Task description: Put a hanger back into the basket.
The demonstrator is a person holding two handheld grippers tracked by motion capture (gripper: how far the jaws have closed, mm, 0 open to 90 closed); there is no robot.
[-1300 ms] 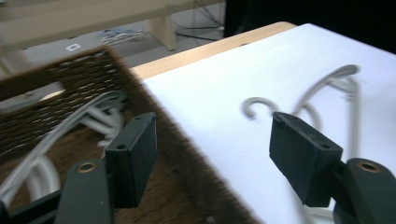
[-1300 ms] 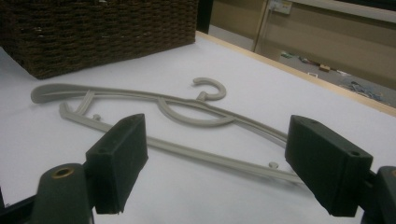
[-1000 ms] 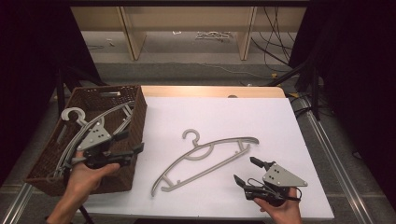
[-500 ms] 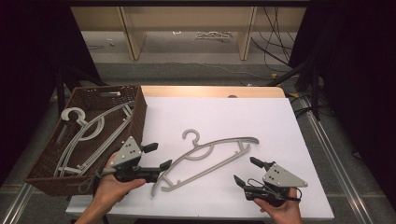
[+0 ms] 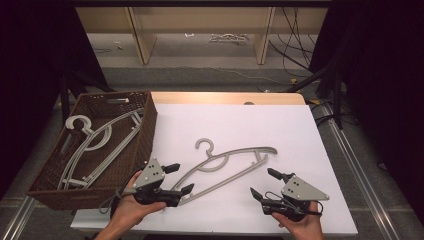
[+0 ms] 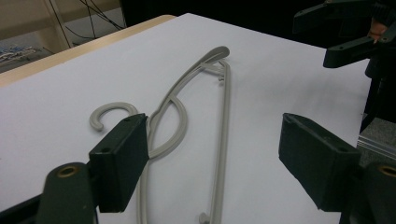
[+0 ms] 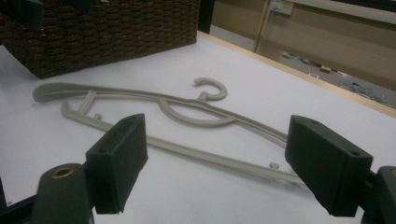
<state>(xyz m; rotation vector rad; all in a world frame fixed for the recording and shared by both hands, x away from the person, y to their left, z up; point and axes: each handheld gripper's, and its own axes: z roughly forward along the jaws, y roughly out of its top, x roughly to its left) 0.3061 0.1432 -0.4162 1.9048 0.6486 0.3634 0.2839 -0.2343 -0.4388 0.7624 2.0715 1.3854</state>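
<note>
In the high view a grey plastic hanger [image 5: 225,162] lies flat and slanted on the white surface [image 5: 280,125], its hook towards the far side and its lower end near the front edge. The left tongs [image 5: 181,179] have just been opening and stand spread at that lower end, one jaw on each side of the hanger's tip, no pad pressing on it. A brown wicker basket [image 5: 145,145] sits just beside them at the surface's left edge, with more grey hangers [image 5: 90,145] inside. The right tongs [image 5: 264,183] are spread near the front edge, well apart from the hanger, with bare white around them. In the left gripper view the hanger [image 6: 224,121] runs away between the spread jaws towards the far edge. In the right gripper view it [image 7: 187,109] lies crosswise beyond the spread jaws, with the basket [image 7: 116,32] behind it.
</note>
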